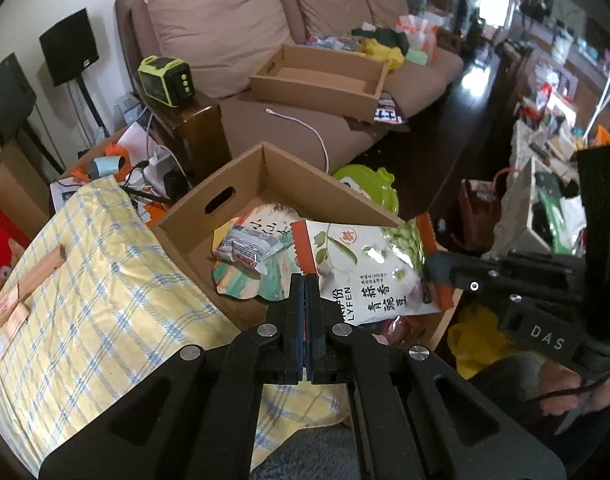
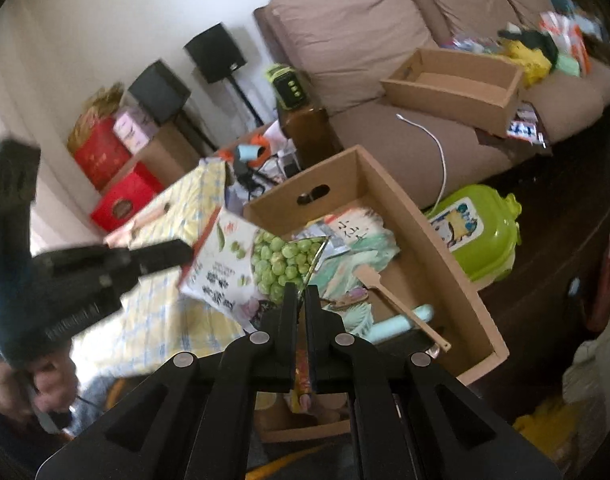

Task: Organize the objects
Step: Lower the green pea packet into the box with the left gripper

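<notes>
Right tongs (image 2: 301, 294) pinch the corner of the green pea snack bag (image 2: 257, 268), holding it in the air over the open cardboard box (image 2: 457, 280), apparently so it can drop in with the other packets. Left tongs (image 1: 305, 292) are closed with nothing visibly between them, poised near the bag's edge above the yellow checked cloth (image 1: 97, 296), probably to steady it.

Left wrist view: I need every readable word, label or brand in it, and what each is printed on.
"LYFEN" – on the green pea snack bag, beside large Chinese characters.
"DAS" – on the right gripper body.
"小仙" – on the pale pouch inside the cardboard box; the rest is hidden.
Small foil packet: print too small to read.
Red and white pack under the sofa tray: blurred, unreadable.
</notes>
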`<action>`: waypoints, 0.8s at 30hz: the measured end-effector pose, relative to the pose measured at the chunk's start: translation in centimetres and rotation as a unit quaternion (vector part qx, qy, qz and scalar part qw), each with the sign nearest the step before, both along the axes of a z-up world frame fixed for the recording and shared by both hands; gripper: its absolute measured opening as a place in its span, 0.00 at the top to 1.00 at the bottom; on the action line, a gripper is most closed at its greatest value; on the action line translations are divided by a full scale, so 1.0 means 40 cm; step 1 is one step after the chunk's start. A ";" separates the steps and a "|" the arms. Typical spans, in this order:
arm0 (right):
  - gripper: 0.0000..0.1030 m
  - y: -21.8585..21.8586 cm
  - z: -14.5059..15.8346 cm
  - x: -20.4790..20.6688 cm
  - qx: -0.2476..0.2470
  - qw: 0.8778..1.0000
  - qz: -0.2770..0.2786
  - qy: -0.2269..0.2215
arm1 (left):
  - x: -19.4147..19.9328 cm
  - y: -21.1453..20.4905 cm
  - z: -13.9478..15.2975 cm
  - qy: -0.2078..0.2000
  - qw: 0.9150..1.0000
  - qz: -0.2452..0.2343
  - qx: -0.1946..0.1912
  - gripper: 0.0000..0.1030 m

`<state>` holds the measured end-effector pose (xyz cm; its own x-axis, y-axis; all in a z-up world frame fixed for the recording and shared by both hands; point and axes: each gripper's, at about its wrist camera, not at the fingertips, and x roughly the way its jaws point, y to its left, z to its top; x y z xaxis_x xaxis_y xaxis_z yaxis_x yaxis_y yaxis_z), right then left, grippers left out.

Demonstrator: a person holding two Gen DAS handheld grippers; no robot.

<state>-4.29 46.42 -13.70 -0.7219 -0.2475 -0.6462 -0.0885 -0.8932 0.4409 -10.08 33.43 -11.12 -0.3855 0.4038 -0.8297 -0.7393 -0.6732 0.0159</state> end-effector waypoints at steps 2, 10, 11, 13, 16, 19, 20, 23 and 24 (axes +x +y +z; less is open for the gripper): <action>0.97 0.004 -0.011 -0.004 0.008 1.000 -0.001 -0.006 | 0.001 0.011 -0.011 -0.002 1.000 -0.001 -0.002 1.00; 0.97 0.006 -0.074 -0.023 0.000 0.999 0.005 -0.036 | -0.028 0.029 -0.037 -0.009 1.000 0.004 -0.010 1.00; 0.97 0.006 -0.078 -0.023 -0.002 0.999 0.005 -0.037 | -0.032 0.030 -0.043 -0.012 1.000 0.004 -0.012 1.00; 0.97 0.008 -0.083 -0.024 -0.006 0.999 0.005 -0.039 | -0.037 0.033 -0.054 -0.017 1.000 0.003 -0.016 1.00; 0.97 0.010 -0.090 -0.025 -0.006 0.999 0.001 -0.043 | -0.040 0.038 -0.069 -0.023 1.000 0.003 -0.021 1.00; 0.97 0.011 -0.100 -0.029 -0.005 0.999 -0.002 -0.052 | -0.042 0.047 -0.079 -0.025 0.999 0.000 -0.027 1.00; 0.96 0.012 -0.105 -0.031 -0.007 0.998 -0.003 -0.057 | -0.043 0.051 -0.082 -0.028 0.999 0.000 -0.029 1.00; 0.96 0.014 -0.119 -0.035 -0.015 0.997 -0.008 -0.071 | -0.050 0.062 -0.093 -0.034 0.999 0.001 -0.036 1.00; 0.96 0.016 -0.125 -0.036 -0.019 0.997 -0.010 -0.075 | -0.052 0.065 -0.097 -0.037 0.999 0.002 -0.038 1.00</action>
